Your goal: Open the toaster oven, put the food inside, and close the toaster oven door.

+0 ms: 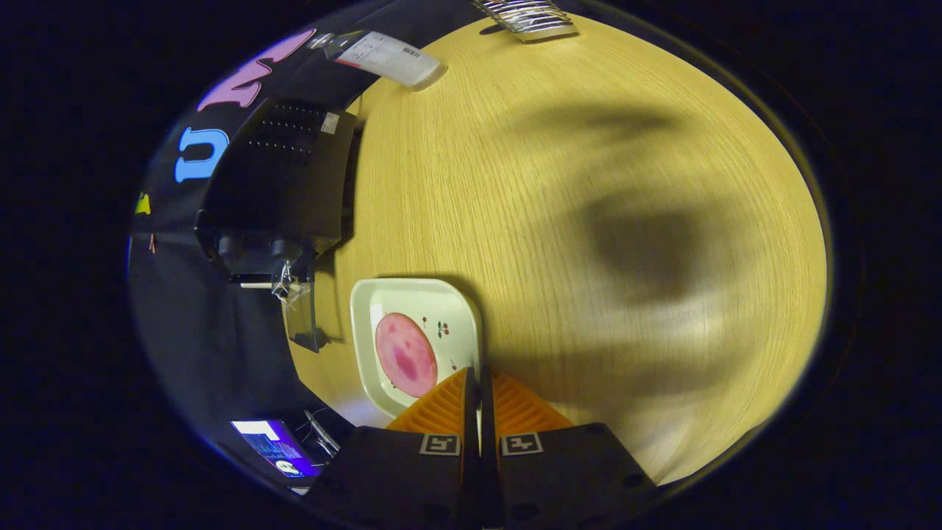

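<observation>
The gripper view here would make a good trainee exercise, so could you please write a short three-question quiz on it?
1. True or false: the tool has its fingers closed together with nothing between them.
2. What lies on the white plate? A) a pink round slice of food B) a fork C) a slice of bread
3. Fill in: the glass door of the black toaster oven hangs ____.

Key
1. True; the fingers meet just over the plate's near corner.
2. A.
3. open; the door is swung away from the oven's front, beside the plate on the wooden table.
</observation>
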`<action>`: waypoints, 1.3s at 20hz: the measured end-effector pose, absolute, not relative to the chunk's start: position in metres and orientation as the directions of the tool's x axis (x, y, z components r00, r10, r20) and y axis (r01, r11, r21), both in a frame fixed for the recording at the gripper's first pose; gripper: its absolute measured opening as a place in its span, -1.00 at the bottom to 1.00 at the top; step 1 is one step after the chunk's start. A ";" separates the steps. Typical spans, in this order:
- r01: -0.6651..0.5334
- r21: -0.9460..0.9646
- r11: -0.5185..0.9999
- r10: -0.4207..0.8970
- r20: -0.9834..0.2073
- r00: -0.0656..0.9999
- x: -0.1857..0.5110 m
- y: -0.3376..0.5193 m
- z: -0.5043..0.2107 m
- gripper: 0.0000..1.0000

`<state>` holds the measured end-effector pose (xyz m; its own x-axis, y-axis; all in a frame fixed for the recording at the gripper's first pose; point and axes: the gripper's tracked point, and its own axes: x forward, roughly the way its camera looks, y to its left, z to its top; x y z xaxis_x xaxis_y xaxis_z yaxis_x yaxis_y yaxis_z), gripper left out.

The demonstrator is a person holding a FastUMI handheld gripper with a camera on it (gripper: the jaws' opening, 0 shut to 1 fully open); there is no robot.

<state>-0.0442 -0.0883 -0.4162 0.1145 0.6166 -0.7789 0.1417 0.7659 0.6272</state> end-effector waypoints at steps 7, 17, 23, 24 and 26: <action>0.109 0.706 0.700 0.684 -0.707 0.180 -0.040 -0.087 -0.413 -0.90; 0.174 0.735 0.655 0.685 -0.676 0.273 -0.027 -0.074 -0.398 -0.90; 0.238 0.770 0.592 0.687 -0.637 0.351 -0.043 -0.009 -0.363 -0.90; 0.248 0.773 0.584 0.685 -0.633 0.361 -0.046 0.004 -0.359 -0.90; 0.275 0.778 0.565 0.682 -0.628 0.376 -0.051 0.033 -0.351 -0.90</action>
<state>-0.0507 0.0330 -0.3511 0.3755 0.6819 -0.6277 0.2755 0.5646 0.7780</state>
